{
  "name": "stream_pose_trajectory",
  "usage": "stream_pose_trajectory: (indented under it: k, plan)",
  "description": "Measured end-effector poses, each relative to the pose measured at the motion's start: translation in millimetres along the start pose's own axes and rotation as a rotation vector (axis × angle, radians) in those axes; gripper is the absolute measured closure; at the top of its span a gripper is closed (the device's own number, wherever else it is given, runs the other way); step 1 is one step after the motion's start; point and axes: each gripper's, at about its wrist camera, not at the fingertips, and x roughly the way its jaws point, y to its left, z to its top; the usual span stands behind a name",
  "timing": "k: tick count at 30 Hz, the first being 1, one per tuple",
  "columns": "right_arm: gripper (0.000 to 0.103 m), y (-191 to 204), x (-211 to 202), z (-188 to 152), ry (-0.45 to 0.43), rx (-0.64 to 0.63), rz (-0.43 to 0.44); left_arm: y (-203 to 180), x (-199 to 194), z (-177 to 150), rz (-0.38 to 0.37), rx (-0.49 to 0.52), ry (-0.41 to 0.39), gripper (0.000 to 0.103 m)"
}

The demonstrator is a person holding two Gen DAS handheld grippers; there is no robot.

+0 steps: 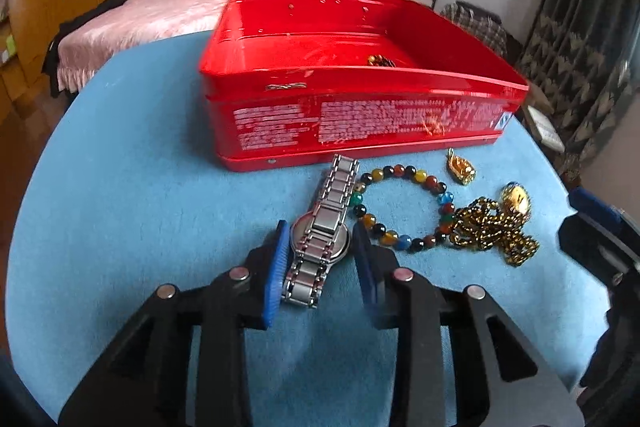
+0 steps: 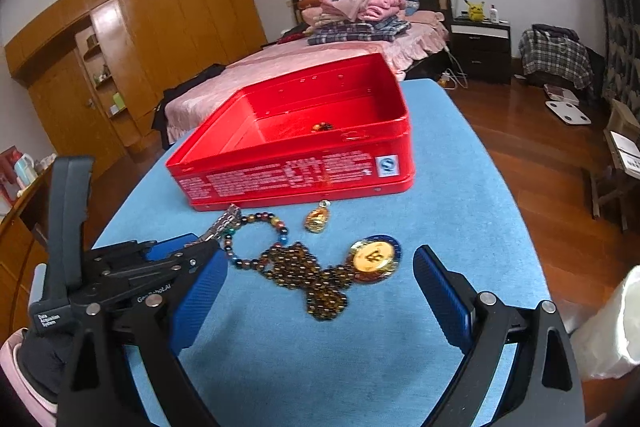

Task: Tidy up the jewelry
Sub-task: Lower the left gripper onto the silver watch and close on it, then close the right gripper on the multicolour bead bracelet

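A silver metal watch (image 1: 320, 231) lies on the blue table (image 1: 140, 207) between the blue pads of my left gripper (image 1: 322, 241); the jaws straddle its case with a small gap on each side. A multicoloured bead bracelet (image 1: 404, 207), a gold pendant (image 1: 462, 171) and a brown bead necklace with a gold medallion (image 1: 492, 227) lie to the right. The open red tin (image 1: 360, 123) stands behind, with a small bead item (image 1: 380, 60) inside. My right gripper (image 2: 316, 291) is open wide, with the necklace (image 2: 320, 279) lying between its pads.
The left gripper's body (image 2: 120, 267) crosses the right wrist view's left side. A bed with folded clothes (image 2: 352, 11), a wooden wardrobe (image 2: 120, 67) and a nightstand (image 2: 480, 47) stand beyond the table. The wooden floor lies off the table's right edge.
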Motion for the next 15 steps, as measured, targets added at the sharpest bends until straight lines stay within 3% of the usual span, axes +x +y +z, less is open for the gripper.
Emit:
stream_pose_trajectory:
  k: [10, 15]
  plan:
    - [0.015, 43, 18, 6, 0.019, -0.107, 0.086, 46, -30, -11, 0.08, -0.116, -0.066, 0.073]
    - [0.035, 68, 42, 7, 0.078, -0.15, 0.117, 60, -36, -13, 0.103, -0.131, -0.076, 0.073]
